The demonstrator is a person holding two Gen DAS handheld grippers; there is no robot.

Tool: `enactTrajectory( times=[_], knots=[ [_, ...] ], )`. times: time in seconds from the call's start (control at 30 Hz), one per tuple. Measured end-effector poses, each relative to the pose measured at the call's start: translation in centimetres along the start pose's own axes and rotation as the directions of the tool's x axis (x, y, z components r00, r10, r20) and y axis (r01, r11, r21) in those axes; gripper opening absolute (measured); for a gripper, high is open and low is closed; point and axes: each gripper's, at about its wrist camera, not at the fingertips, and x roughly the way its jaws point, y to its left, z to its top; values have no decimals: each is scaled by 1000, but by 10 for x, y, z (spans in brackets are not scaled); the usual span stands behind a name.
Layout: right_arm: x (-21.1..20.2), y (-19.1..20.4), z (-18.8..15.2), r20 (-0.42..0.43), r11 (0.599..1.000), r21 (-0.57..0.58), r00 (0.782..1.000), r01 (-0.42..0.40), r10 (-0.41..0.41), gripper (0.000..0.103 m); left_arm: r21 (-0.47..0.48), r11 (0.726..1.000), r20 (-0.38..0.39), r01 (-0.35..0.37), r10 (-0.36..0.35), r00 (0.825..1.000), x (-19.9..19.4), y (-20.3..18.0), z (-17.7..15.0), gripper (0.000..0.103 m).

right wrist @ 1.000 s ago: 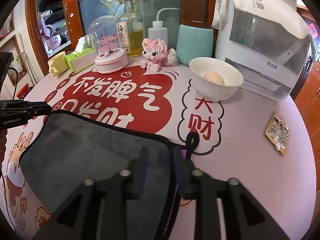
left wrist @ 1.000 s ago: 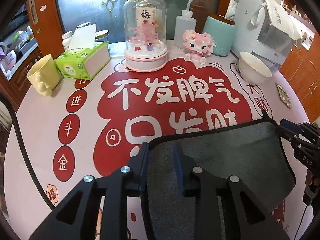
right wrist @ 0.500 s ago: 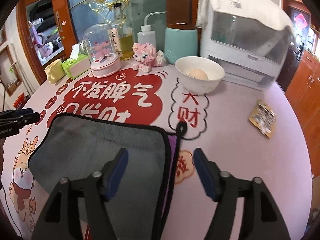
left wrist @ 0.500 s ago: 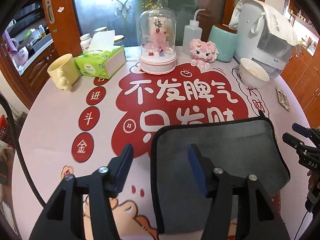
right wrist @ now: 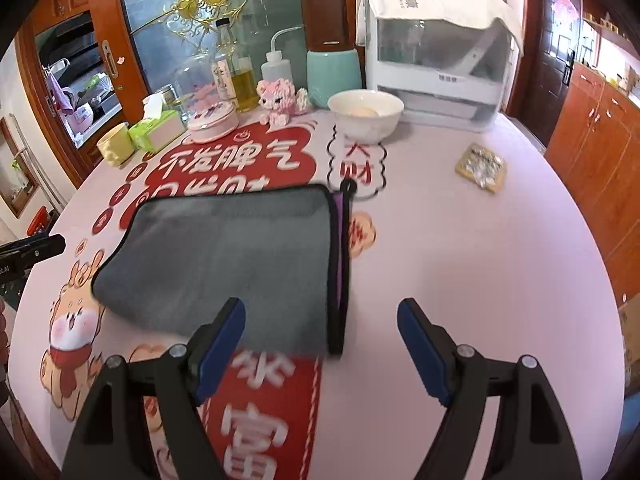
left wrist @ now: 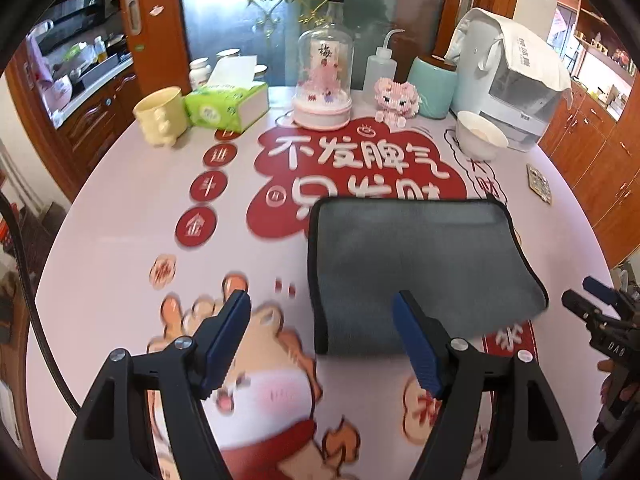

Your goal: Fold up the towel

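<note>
Both hand-held grippers, left and right, hover empty with jaws spread wide above the near edge of a folded grey towel, which lies flat on the printed table. Its doubled, black-bound edges suggest one fold is complete. Beyond stand a white bowl and tissue box.

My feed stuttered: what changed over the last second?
Both tongs, left and right, let go of the grey towel, opened wide and pulled back toward the near table edge. The towel stayed folded flat; bowl and tissue box unmoved.
</note>
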Motion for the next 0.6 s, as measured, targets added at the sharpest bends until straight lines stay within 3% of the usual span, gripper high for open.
enactTrajectory(
  times=[0.17, 0.6],
  knots=[
    [-15, 13, -41, -21, 999, 43, 1000, -2, 3, 87, -8, 1000, -22, 12, -12, 1000, -26, 2, -39, 75],
    [-87, 38, -139, -82, 995, 94, 997, 10, -2, 88, 37, 999, -37, 8, -7, 999, -110, -4, -136, 75]
  ],
)
